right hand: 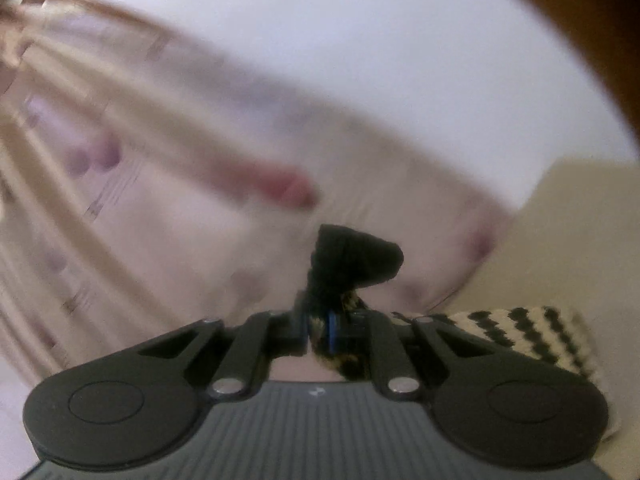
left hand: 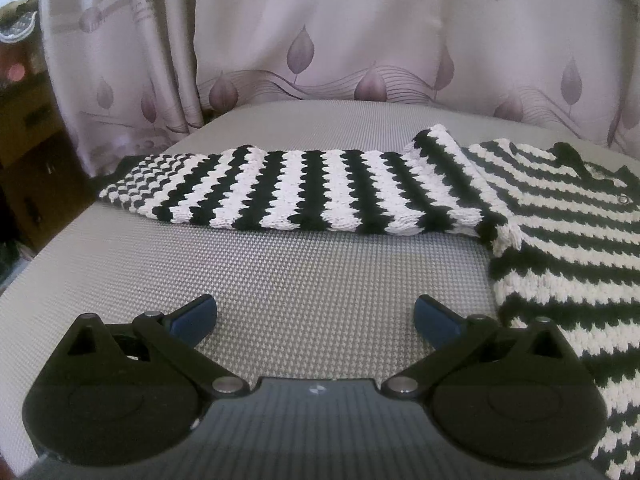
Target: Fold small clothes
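While the left gripper (left hand: 316, 320) hangs wide open over bare surface with nothing between its blue-padded fingers (left hand: 192, 320), the black-and-white striped knitted sweater (left hand: 540, 248) lies flat on the grey bench (left hand: 280, 272), to the right of that gripper and beyond it. Its knit is chunky, with wavy, scalloped bands of black and off-white. One long sleeve (left hand: 280, 188) stretches out to the left across the far part of the bench, its cuff in a tighter, finer rib. A small round metal snap (left hand: 623, 199) shows near the neckline at the right edge. Covering the bench is a woven, dimpled grey mat with a regular waffle-like grain. Behind it hangs a pale lilac curtain (left hand: 320, 40) printed with purple leaf shapes and thin wavy lines; some printed words sit near its top, too small and soft to read.

From the right wrist, the right gripper (right hand: 318, 330) is closed tight on a bunched black fold of the same sweater (right hand: 348, 264), which juts up past the fingertips. More striped knit trails to the right, and the background is blurred.
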Motion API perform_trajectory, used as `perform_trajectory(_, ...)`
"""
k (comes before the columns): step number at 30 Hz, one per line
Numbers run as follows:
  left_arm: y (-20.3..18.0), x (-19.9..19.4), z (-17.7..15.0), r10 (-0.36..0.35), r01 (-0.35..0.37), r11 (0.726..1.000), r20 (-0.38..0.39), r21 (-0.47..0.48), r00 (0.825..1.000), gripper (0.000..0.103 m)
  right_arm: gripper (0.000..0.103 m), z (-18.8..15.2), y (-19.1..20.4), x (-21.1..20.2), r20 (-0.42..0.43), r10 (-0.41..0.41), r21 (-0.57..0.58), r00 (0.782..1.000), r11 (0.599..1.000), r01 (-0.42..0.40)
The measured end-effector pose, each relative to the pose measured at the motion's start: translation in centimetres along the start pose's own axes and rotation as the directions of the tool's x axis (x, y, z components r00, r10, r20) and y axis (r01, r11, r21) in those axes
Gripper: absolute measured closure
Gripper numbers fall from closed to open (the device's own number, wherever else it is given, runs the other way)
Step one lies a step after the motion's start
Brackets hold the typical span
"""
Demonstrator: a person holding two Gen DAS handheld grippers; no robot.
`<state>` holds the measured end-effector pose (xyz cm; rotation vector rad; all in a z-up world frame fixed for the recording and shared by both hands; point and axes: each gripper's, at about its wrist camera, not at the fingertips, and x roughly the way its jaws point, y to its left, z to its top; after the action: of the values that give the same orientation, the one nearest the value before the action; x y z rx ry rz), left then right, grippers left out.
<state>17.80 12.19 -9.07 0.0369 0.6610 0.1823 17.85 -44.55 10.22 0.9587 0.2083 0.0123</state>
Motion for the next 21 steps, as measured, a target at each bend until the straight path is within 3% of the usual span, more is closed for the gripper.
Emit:
perform_trajectory(5,0.3,0.1,-0.1,-0.021,0.021,1.000,0.001,-0.014,1.000,0.000,0.094,-8.3,4.9,6.0,-0.137,0.091,0.010,0.986,0.996,-0.090)
perform_trajectory(10,0.3,0.1,-0.1,-0.028,0.028,0.999,-0.001,-0.017,1.000,0.000,0.094,-16.6,6.3,11.0,-0.260,0.105,0.030,0.960,0.995,-0.100)
perform_trajectory(16,0.3,0.2,-0.1,-0.037,0.037,0.999,0.000,-0.018,0.999,0.000,0.094,-25.1,6.8,14.6,-0.390,0.030,-0.063,0.921,0.996,-0.059)
perform_trajectory(21,0.3,0.2,-0.1,-0.042,0.043,0.999,0.002,-0.016,0.999,0.000,0.090,-29.5,7.5,16.4,-0.477,-0.099,-0.281,0.873,0.959,-0.045)
